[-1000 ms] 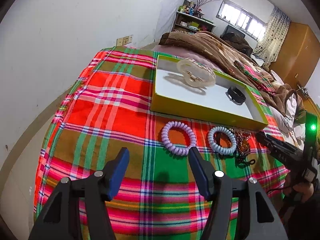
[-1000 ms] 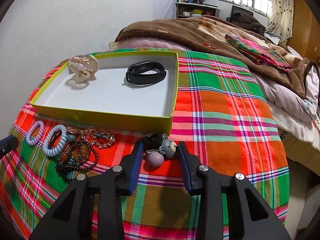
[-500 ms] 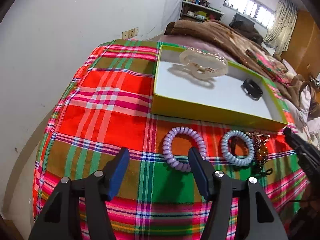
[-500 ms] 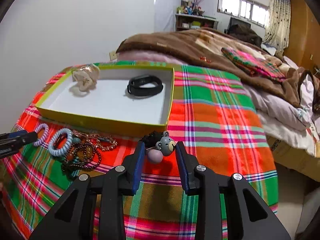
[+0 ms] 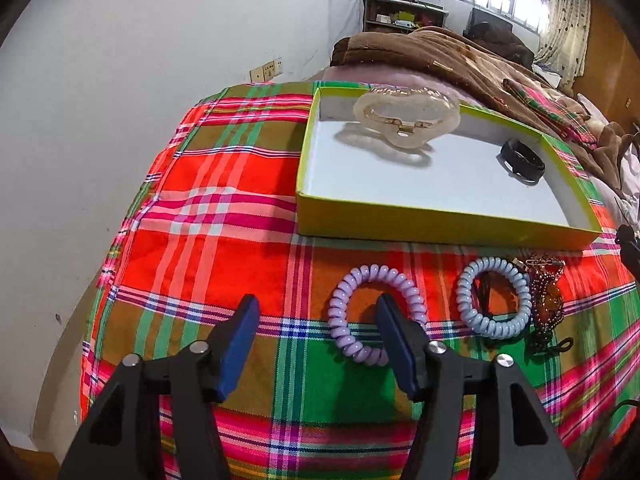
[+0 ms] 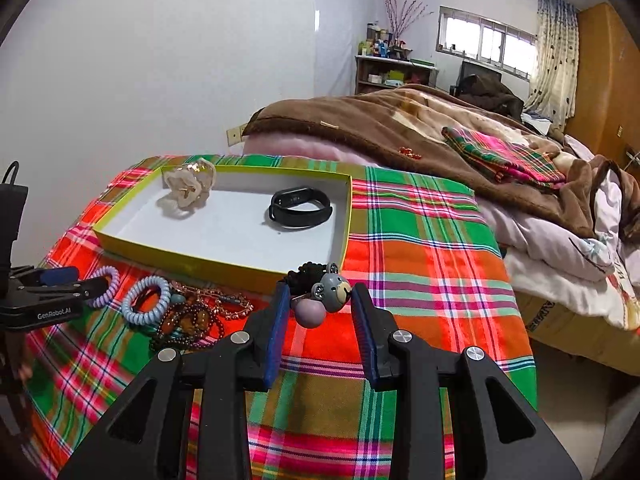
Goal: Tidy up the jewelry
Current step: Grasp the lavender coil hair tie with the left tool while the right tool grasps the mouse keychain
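Beside the purple coil tie (image 5: 374,314), a blue one (image 5: 494,298).

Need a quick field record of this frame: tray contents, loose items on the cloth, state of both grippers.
tray: yellow-green box, white inside, on plaid cloth
in tray: translucent hair claw; black wristband
loose on cloth: purple coil hair tie; blue coil hair tie; beaded bracelets and chain
left gripper: open, jaws have just been closing; one finger sits inside the purple coil's ring
right gripper: bear-charm hair tie between its jaws; contact unclear
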`<state>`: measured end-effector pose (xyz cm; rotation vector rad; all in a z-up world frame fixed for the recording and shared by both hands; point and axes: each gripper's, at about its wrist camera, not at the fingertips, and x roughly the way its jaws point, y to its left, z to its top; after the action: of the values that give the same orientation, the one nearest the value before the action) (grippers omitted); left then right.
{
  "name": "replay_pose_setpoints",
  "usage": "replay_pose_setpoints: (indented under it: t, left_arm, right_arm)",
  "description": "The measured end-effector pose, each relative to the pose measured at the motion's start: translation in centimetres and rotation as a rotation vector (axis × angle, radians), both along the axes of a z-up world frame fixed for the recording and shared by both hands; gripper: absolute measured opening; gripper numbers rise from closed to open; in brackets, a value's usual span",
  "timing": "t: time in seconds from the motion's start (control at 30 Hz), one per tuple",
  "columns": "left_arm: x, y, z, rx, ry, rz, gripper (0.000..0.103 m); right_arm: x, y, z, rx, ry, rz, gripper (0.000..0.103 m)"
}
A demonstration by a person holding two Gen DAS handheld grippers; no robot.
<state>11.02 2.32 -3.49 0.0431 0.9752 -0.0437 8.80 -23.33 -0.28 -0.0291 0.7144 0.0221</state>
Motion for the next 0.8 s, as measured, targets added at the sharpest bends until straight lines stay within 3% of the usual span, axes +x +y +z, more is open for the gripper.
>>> replay_pose_setpoints:
  t: [0.17, 0.27, 0.8]
  left_arm:
    - [0.1, -0.7, 0.2, -0.005, -0.006, -0.026, 0.025]
    - [0.0, -1.1, 0.2, -0.004, -0.009, -0.046, 0.013]
    - [-0.6, -0.4, 0.9, -0.078, -0.024, -0.041, 0.010]
  right_arm:
    - [-0.4, -0.1, 0.3, -0.001, -0.015, -0.001, 0.033]
    - [-0.6, -0.2, 0.4, 0.000, -0.019, -0.004, 0.033]
    - [-1.0, -0.3, 0.8, 0.004, -0.029, -0.011, 0.033]
